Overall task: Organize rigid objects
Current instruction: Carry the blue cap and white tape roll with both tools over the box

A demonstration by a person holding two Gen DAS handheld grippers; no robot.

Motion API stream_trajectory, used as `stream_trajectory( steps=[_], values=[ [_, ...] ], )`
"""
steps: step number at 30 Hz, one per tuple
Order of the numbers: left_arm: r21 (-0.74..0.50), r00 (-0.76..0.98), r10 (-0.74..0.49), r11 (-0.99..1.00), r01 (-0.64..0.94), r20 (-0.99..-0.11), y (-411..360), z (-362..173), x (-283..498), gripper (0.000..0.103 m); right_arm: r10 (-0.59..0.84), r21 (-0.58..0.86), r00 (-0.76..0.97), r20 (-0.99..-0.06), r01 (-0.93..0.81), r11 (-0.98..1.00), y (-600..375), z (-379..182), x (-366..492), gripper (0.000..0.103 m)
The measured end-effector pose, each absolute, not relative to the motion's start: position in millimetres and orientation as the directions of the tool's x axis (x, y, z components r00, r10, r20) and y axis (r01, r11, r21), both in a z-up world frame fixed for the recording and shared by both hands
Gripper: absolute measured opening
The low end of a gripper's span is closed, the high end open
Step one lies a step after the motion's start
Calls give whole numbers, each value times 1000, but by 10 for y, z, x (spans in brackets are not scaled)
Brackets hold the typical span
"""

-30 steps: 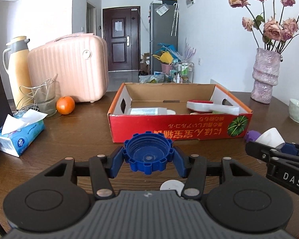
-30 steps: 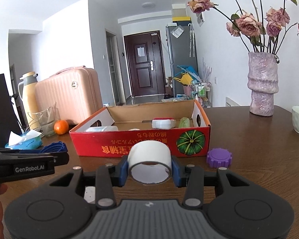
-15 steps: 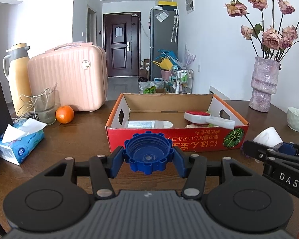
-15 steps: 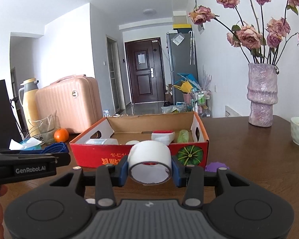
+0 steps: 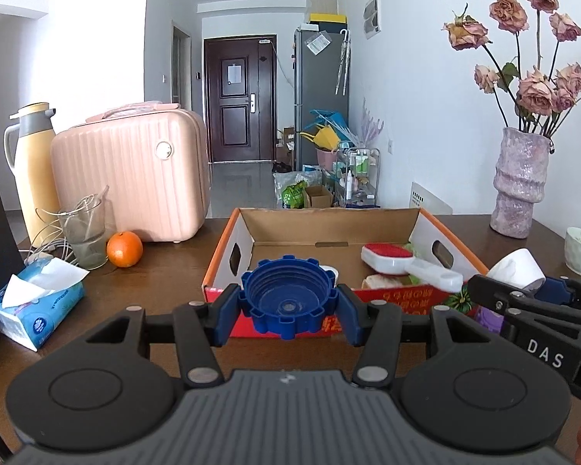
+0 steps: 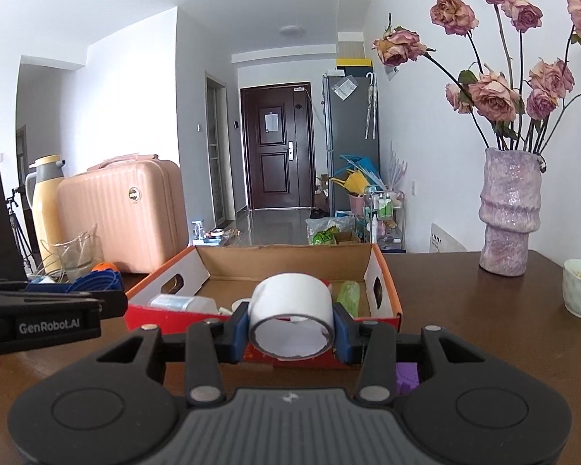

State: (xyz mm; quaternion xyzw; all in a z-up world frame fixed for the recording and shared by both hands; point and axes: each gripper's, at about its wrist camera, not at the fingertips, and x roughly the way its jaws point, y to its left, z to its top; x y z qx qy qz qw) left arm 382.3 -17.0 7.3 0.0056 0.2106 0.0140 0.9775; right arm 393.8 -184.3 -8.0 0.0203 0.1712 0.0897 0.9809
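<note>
Ahead of both grippers, a cardboard box [image 5: 275,232] half blocks the table; left gripper [image 5: 288,306] pinches a blue cap [image 5: 288,296], hollow facing the camera; right gripper [image 6: 290,325] clamps a tape roll [image 6: 290,319], axis toward the camera

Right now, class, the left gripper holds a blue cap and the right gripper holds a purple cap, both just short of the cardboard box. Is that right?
Not quite. The right gripper holds a white tape roll, as the right wrist view shows. The purple cap lies on the table beneath it. The left gripper does hold the blue cap, and both are just short of the cardboard box.
</note>
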Motion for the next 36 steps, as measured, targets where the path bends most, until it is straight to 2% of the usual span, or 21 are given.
stream_trajectory(
  steps=[10,36],
  values=[
    [3,919,25,1000,-26,-392,-219,140,4123,54,160,60,926,-341,-148,987,-1853,-37,4254,42],
    [-17,905,35,999,-46,-424,-237,29,4959,54,136,71,913,-385,-118,990,-1951,-95,5143,42]
  ],
)
